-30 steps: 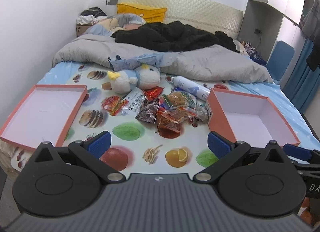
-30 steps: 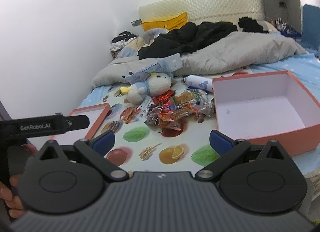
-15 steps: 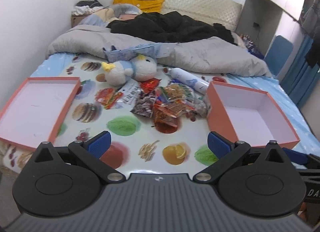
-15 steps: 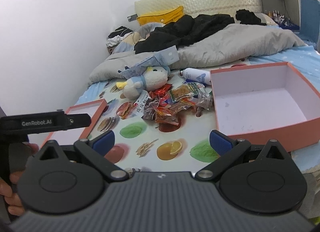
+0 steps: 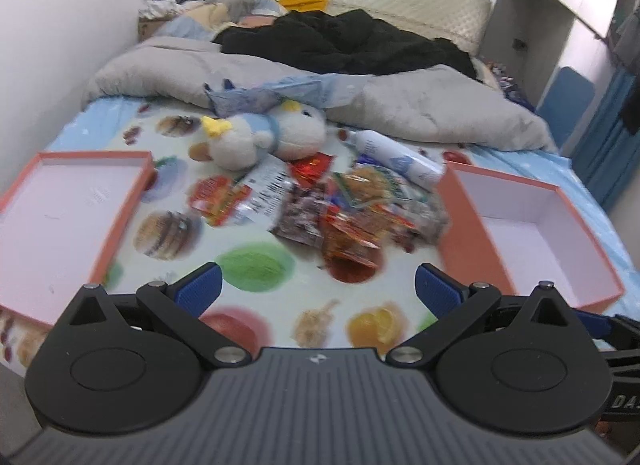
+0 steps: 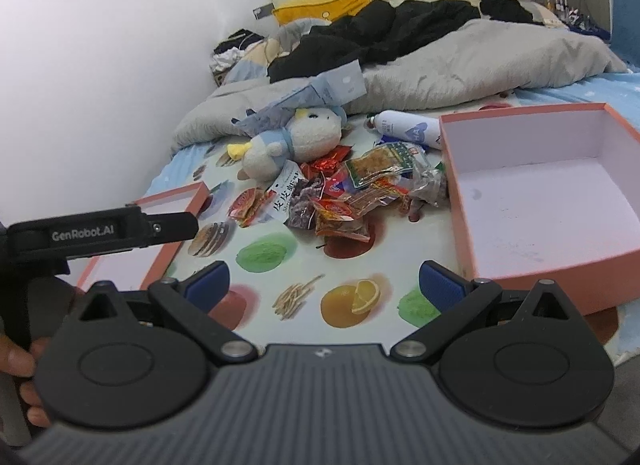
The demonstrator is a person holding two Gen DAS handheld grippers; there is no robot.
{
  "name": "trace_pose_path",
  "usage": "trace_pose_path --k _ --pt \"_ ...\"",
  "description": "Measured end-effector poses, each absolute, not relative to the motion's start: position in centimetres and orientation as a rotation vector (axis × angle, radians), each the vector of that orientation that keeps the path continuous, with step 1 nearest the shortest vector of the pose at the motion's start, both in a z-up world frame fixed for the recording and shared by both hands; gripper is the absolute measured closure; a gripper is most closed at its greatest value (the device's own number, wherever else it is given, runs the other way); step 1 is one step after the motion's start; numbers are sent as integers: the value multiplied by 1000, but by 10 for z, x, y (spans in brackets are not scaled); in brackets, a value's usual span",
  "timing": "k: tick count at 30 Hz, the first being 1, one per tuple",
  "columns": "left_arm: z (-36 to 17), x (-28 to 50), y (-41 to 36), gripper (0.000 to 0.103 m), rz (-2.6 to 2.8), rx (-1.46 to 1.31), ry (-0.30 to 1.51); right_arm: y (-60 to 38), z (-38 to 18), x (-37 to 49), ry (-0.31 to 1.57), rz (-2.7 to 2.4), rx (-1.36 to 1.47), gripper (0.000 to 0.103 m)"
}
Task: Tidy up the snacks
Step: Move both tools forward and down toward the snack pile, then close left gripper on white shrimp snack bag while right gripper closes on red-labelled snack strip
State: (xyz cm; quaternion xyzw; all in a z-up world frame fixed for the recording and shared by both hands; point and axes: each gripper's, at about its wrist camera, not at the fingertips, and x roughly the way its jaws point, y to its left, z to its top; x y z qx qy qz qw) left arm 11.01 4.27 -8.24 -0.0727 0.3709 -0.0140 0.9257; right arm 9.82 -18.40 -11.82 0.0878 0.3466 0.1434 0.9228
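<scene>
A pile of snack packets [image 5: 344, 209] lies in the middle of the fruit-print sheet, also in the right wrist view [image 6: 352, 193]. An empty salmon box lid [image 5: 76, 201] sits left of the pile. A deeper empty salmon box [image 5: 532, 233] sits right of it, large in the right wrist view [image 6: 544, 201]. My left gripper [image 5: 316, 289] is open and empty, short of the pile. My right gripper [image 6: 324, 285] is open and empty, near the bed's front edge. The left gripper's body [image 6: 100, 233] shows at the right wrist view's left.
A plush penguin [image 5: 260, 137] and a white bottle [image 5: 396, 157] lie just behind the pile. A grey duvet [image 5: 400, 101] with black clothes [image 5: 340, 45] covers the far bed. A wall runs along the left. A blue chair [image 5: 564, 97] stands at the right.
Both grippers have moved forward toward the snack pile, which now looks larger in both views. Both stay open and empty.
</scene>
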Motion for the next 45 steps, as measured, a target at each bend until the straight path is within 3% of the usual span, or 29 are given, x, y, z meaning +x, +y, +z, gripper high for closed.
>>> trace_pose_path --k 4,15,18,20,28,45 --pt "-90 129 61 0 -23 -164 771 -171 -122 118 714 323 175 6" --pt "-131 174 97 0 -16 -216 812 -148 -146 173 741 319 196 7" --pt "-145 189 101 1 -10 -243 824 -146 -156 187 766 319 196 13" --pt "-156 202 104 2 -22 -259 831 -146 -166 200 800 317 208 19" --pt "-199 262 102 15 -110 -284 883 -147 -203 250 888 261 293 25" --pt "-259 363 79 18 -184 -296 953 -168 -253 339 972 107 462 27"
